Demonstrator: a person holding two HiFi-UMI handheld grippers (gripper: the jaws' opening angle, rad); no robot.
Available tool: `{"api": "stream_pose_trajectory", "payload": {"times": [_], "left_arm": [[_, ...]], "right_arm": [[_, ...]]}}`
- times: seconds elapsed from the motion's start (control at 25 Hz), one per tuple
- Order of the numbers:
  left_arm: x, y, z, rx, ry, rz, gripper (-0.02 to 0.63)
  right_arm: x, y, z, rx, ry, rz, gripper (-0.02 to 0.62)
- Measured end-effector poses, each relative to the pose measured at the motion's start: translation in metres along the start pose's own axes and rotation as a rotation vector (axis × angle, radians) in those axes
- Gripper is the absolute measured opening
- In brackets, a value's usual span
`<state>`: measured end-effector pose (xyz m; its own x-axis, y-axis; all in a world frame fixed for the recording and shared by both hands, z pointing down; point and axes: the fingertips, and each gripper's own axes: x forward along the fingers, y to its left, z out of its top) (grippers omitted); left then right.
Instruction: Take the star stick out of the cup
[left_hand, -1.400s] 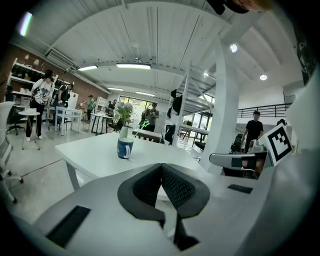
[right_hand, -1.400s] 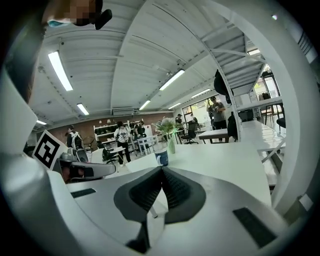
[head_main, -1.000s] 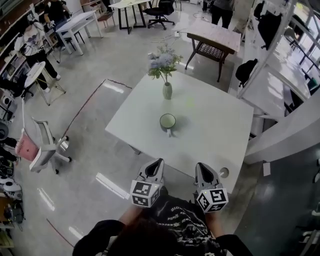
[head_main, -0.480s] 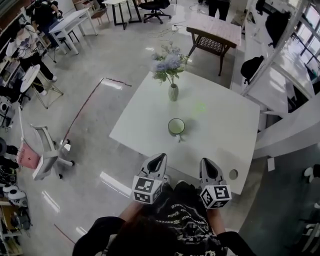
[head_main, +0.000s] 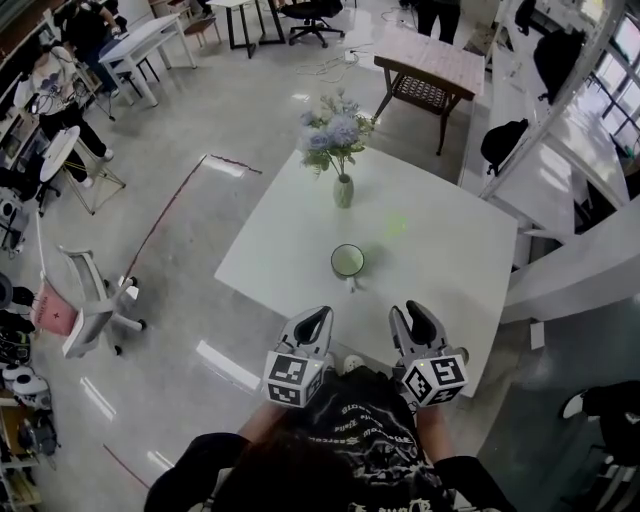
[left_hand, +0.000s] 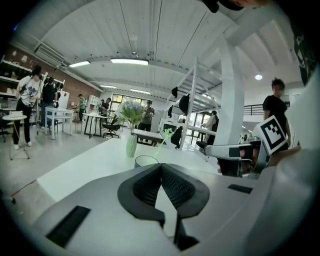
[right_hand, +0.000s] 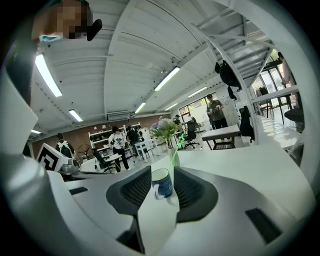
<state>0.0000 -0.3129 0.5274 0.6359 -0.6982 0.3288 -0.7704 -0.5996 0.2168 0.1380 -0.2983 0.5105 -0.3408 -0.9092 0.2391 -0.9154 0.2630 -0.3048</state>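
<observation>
On the counter (head_main: 440, 240), the star stick (right_hand: 176, 152) stands near-upright in the cup (head_main: 347, 260), dead ahead of the right claw (right_hand: 162, 172), whose empty jaws have just been opening; left claw (left_hand: 161, 167) clenched on nothing.

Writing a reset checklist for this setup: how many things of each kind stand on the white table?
Cup: 1
Star stick: 1
Vase of flowers: 1
Total: 3
</observation>
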Motion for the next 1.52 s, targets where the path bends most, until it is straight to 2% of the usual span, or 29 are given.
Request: {"api": "stream_pose_trajectory", "payload": {"times": [0.4, 0.68, 1.04, 1.24, 1.52], "left_arm": [[0.0, 0.018, -0.002, -0.028, -0.011, 0.06, 0.02], [-0.004, 0.032, -0.001, -0.033, -0.014, 0.105, 0.02], [-0.01, 0.043, -0.002, -0.044, -0.008, 0.154, 0.02], [-0.01, 0.047, -0.006, -0.041, -0.003, 0.168, 0.02], [-0.01, 0.049, -0.008, -0.033, 0.008, 0.19, 0.02]], "right_arm": [[0.05, -0.009, 0.0, -0.024, 0.088, 0.094, 0.164], [0.088, -0.017, 0.002, -0.06, 0.12, 0.12, 0.164], [0.13, -0.032, 0.003, -0.017, 0.133, 0.109, 0.163], [0.152, -0.038, -0.005, 0.06, 0.162, 0.126, 0.163], [0.17, -0.043, -0.008, 0.054, 0.177, 0.135, 0.161]]}}
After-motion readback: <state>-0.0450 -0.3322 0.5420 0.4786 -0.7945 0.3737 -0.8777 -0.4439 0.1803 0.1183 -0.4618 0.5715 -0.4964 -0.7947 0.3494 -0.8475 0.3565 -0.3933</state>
